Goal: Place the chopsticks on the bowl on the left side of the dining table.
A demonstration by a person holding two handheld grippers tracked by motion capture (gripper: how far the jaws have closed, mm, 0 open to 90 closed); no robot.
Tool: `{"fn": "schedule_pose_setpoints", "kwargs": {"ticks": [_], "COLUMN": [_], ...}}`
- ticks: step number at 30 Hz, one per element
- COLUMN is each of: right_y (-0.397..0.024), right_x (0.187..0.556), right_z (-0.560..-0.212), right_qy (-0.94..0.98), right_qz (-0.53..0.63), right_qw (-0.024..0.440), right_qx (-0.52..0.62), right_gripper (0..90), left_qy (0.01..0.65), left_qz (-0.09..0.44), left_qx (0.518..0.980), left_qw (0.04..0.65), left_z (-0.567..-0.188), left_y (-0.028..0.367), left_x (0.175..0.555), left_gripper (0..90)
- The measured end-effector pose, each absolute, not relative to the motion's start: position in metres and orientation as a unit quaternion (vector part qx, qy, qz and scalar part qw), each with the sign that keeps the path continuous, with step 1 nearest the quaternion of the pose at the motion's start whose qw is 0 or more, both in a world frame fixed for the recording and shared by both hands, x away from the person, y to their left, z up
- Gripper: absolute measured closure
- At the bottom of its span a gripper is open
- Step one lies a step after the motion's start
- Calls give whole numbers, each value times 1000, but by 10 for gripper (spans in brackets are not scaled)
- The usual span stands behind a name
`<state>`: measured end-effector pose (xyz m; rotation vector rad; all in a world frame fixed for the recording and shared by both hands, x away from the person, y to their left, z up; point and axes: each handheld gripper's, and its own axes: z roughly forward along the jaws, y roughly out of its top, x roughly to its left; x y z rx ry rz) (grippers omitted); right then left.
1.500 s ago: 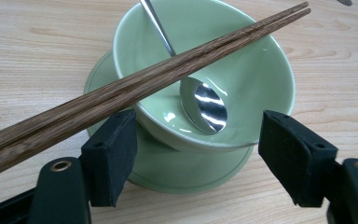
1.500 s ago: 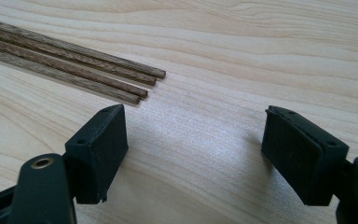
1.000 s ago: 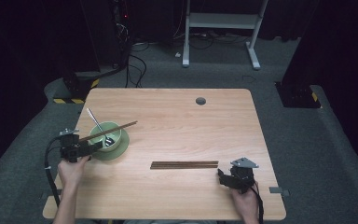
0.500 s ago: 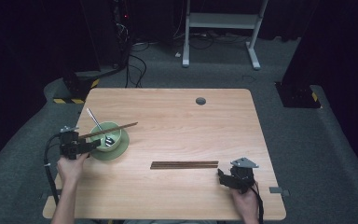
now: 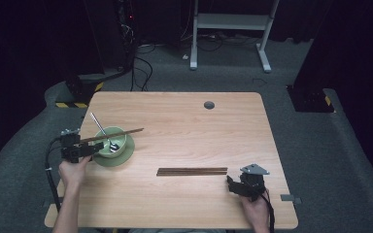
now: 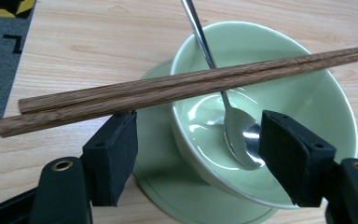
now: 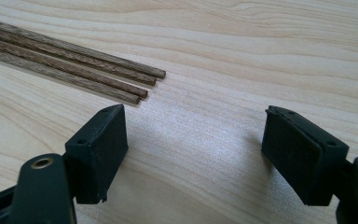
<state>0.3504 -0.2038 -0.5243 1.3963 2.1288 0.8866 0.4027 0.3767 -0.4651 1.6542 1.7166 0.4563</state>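
Across green bowl [image 6: 279,112]: one chopstick pair [image 6: 168,88] laid, spoon [image 6: 235,126] inside; left hand-held gripper [image 6: 198,149] spread, likely just released; right hand-held gripper [image 7: 193,140] spread, away from bowl, near remaining chopsticks [image 7: 74,60] on desk [image 5: 184,116]

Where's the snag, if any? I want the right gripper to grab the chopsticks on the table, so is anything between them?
Nothing visible. Bare table lies between the open right gripper and the chopsticks' near ends.
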Motion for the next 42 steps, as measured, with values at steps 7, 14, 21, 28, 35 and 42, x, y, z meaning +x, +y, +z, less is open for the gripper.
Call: {"fn": "schedule_pose_setpoints", "kwargs": {"ticks": [7,14,21,28,35,42], "right_y": [-204,-204,-204,-204,-204,-204], "right_x": [350,350,350,350,350,350], "right_z": [-524,-524,-524,-524,-524,-524], "right_qy": [770,770,770,770,770,770], "right_qz": [321,321,321,321,321,321], "right_qw": [221,221,221,221,221,221], "right_qx": [505,505,505,505,505,505], "right_gripper": [221,221,221,221,221,221], "left_qy": [660,665,666,665,665,669], "left_qz": [182,178,180,179,176,174], "left_qx": [643,639,638,640,639,633], "left_qw": [344,344,343,342,344,348], "left_z": [-459,-458,-456,-457,-457,-458], "left_y": [377,378,378,376,375,376], "left_x": [407,413,417,421,425,429], "left_gripper": [288,287,285,284,284,286]}}
